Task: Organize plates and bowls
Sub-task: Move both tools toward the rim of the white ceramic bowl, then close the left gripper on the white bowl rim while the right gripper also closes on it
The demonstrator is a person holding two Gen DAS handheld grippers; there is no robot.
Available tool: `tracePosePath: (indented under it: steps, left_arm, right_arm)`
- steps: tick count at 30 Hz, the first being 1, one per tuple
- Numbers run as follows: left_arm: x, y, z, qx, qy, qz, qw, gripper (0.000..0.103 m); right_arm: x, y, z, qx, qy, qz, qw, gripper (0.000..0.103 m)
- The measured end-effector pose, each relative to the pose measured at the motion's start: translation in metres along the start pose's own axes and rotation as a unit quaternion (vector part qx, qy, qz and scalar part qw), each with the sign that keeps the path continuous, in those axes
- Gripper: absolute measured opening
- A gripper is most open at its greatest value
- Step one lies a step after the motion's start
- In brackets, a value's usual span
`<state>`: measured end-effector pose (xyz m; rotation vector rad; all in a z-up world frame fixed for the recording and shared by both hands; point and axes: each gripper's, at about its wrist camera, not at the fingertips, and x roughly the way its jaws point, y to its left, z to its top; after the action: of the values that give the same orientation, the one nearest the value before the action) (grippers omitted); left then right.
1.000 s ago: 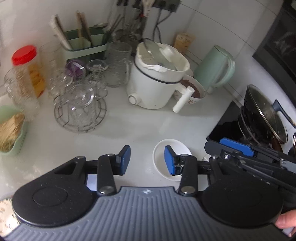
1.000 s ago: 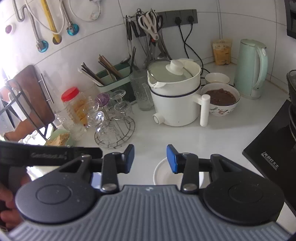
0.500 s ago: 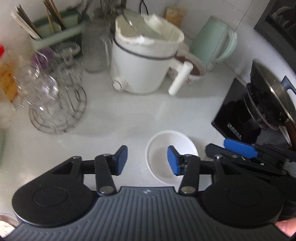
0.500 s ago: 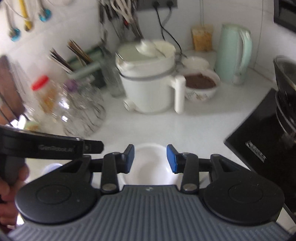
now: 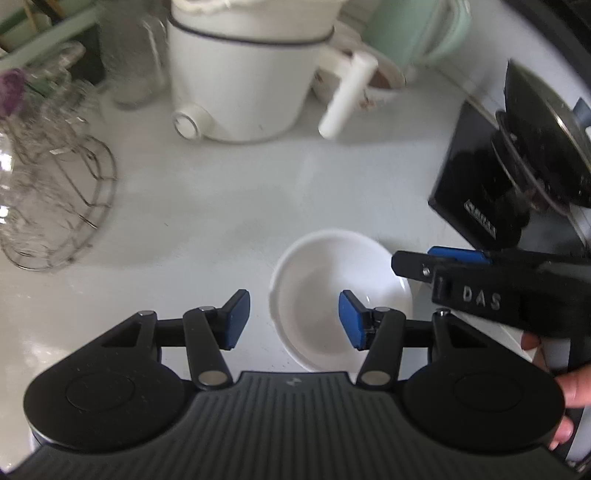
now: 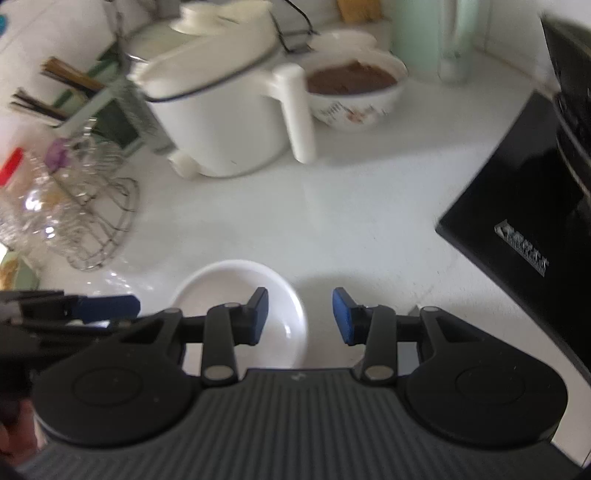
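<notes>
in the left wrist view the left gripper sits at the lower middle of the frame, its jaws opening; the left rim of a small white bowl lies between the blue pads, and neither pad presses on it. the bowl stands on the white counter, at the lower centre of the frame, and looks empty. the right gripper comes in from the right edge just beside the bowl's far right rim, with a person's fingers at the lower right.

in the right wrist view the right gripper has its jaws apart, not touching anything; its left pad hangs over the bowl, which lies at the lower left of centre, and the right pad over bare counter. the left gripper's blue pad shows at the left edge.

behind, in the upper part of both frames, stand a white pot with a side handle, a bowl of brown food, a pale green kettle, and a wire rack of glasses on the left. a black cooktop fills the right.
</notes>
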<state>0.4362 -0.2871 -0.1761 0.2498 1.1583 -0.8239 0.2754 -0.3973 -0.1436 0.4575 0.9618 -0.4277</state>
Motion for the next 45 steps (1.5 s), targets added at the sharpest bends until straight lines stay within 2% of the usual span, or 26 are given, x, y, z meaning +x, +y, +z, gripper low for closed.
tracePosePath:
  steps: [5, 10, 16, 18, 20, 23, 26, 31, 41, 45]
  left_arm:
    - [0.015, -0.004, -0.001, 0.004, 0.021, -0.014, 0.9997, 0.058]
    - [0.024, -0.003, -0.001, 0.001, 0.036, -0.014, 0.9992, 0.056]
    - [0.035, -0.001, -0.002, -0.012, 0.056, -0.018, 0.9982, 0.037]
    - [0.035, -0.001, -0.003, -0.014, 0.053, -0.015, 0.9984, 0.028]
    - [0.035, 0.0, -0.004, -0.021, 0.046, -0.008, 0.9987, 0.019]
    - [0.036, 0.004, -0.004, -0.034, 0.043, -0.008, 0.9985, 0.012]
    - [0.033, 0.008, -0.002, -0.056, 0.042, -0.017, 0.9974, 0.011]
    - [0.011, 0.013, 0.01, -0.081, 0.015, -0.026, 0.9962, 0.011]
    - [-0.033, 0.011, 0.023, -0.089, -0.018, -0.035, 0.9953, 0.011]
    - [-0.047, 0.019, 0.023, -0.116, -0.017, -0.045, 0.9921, 0.011]
  right_arm:
    - [0.017, -0.016, 0.002, 0.06, 0.042, 0.014, 0.997, 0.041]
    - [0.024, -0.016, -0.002, 0.063, 0.057, 0.013, 0.996, 0.041]
    - [0.031, -0.016, 0.001, 0.065, 0.071, 0.009, 0.995, 0.04]
    - [0.033, -0.018, -0.001, 0.071, 0.076, 0.015, 0.994, 0.03]
    - [0.036, -0.022, -0.001, 0.081, 0.082, 0.028, 0.993, 0.029]
    - [0.038, -0.029, -0.002, 0.104, 0.087, 0.035, 0.99, 0.02]
    - [0.036, -0.029, -0.002, 0.101, 0.083, 0.045, 0.99, 0.011]
    - [0.011, -0.017, 0.005, 0.063, 0.041, 0.045, 0.996, 0.011]
    - [-0.017, -0.017, 0.01, 0.085, 0.033, 0.08, 0.993, 0.011]
    - [-0.032, -0.01, 0.012, 0.083, 0.028, 0.096, 0.992, 0.012]
